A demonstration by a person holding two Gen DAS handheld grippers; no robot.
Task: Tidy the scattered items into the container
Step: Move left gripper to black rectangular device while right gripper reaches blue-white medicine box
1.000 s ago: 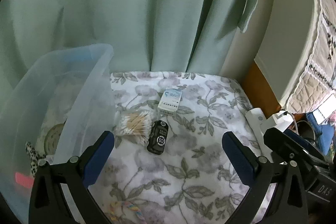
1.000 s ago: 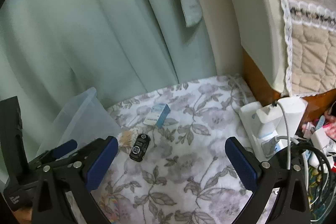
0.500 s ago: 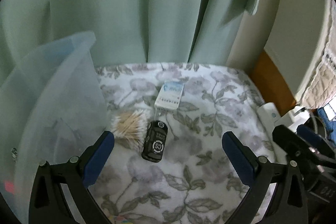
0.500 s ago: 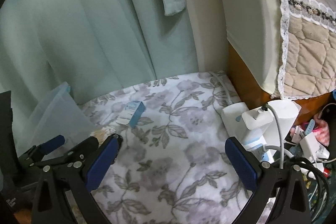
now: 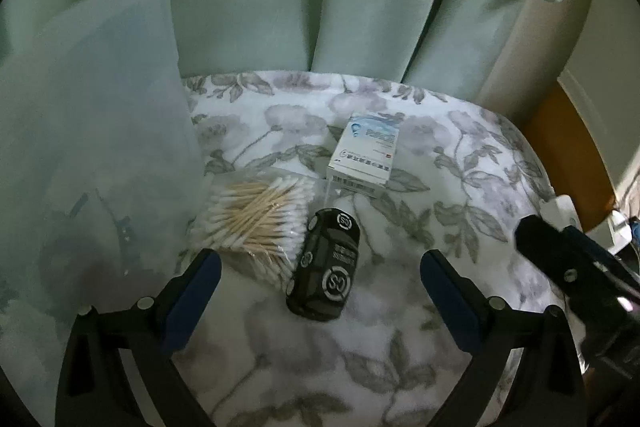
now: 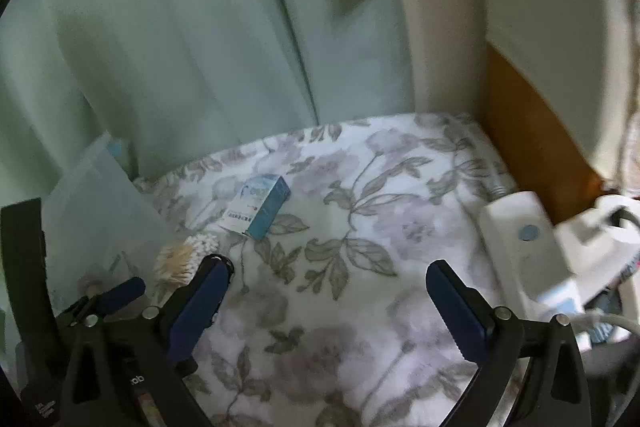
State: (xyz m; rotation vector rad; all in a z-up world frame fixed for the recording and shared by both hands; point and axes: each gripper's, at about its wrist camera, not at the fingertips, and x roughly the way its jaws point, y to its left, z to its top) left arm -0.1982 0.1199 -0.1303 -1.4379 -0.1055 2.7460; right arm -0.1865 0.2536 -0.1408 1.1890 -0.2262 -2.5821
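Left gripper (image 5: pixel 320 291) now lower and closer to items than second ago, jaws wide apart, empty. Right gripper (image 6: pixel 328 291) swung rightward, jaws apart, empty. On floral cloth (image 5: pixel 420 227): one black toy car (image 5: pixel 326 267) between left fingers, one bag of cotton swabs (image 5: pixel 256 215) touching it, one small box (image 5: pixel 366 155) beyond. One clear container (image 5: pixel 100 167) at left
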